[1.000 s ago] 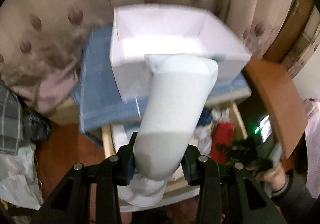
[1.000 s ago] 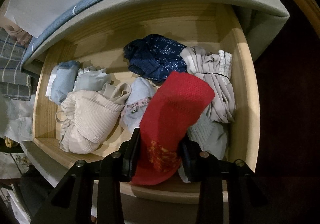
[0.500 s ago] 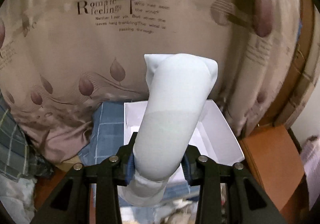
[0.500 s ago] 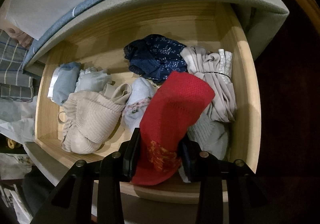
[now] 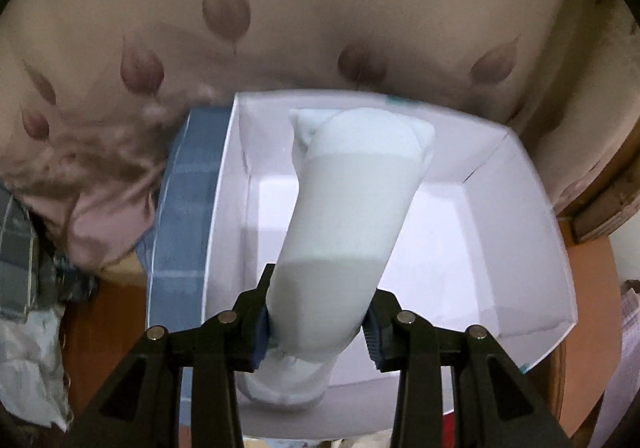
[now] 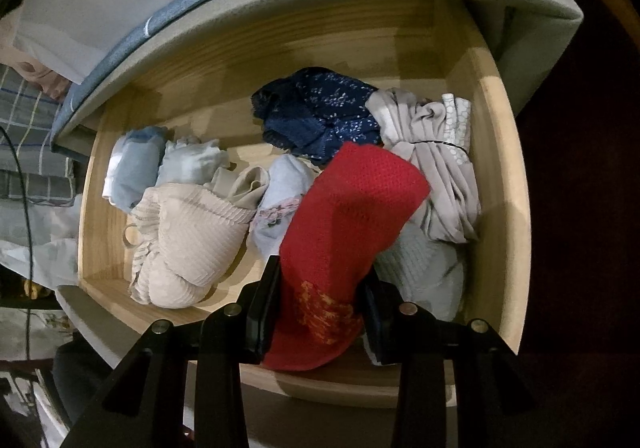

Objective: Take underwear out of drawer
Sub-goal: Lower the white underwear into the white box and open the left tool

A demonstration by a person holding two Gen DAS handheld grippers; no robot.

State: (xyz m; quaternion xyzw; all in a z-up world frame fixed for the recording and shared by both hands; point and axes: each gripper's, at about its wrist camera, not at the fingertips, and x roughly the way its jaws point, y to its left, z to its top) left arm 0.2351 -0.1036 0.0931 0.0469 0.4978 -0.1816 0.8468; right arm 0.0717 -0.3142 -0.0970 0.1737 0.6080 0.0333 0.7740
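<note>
1. Since a moment ago, the left gripper (image 5: 318,322) has swung across with its pale roll, so the white box (image 5: 516,216) now fills the view beneath it instead of the printed curtain; the right gripper (image 6: 320,312) has kept still over the drawer.
2. Behind the box hangs a beige curtain (image 5: 320,8), soft and smooth, printed with brownish teardrop leaves.
3. White box: open-topped, stiff card with straight folded walls and a bare flat floor. It sits on a blue checked cloth (image 5: 188,208) with a woven look.
4. Wooden drawer (image 6: 496,176): pulled out, pale grained board, shallow and rectangular, under a padded edge covered in blue fabric.
5. Lying loose in the drawer are a cream ribbed garment (image 6: 188,244) bunched into a rounded lump, a navy lacy piece (image 6: 320,108) with white flecks, a grey crumpled bundle (image 6: 432,164) with a dotted white band, and two light blue folded pieces (image 6: 160,164).
6. Pale blue-white underwear (image 5: 348,224): rolled into a smooth, thick cylinder with a rounded far end. The left gripper's black fingers (image 5: 252,324) are nearly closed, squeezing its lower end, and it hangs above the box floor.
7. Red underwear (image 6: 348,232): open mesh knit with a faint gold pattern near the lower end, folded into a flat tongue shape. The right gripper's fingers are narrowly set and clamp its lower end, just above the drawer's other clothes.
</note>
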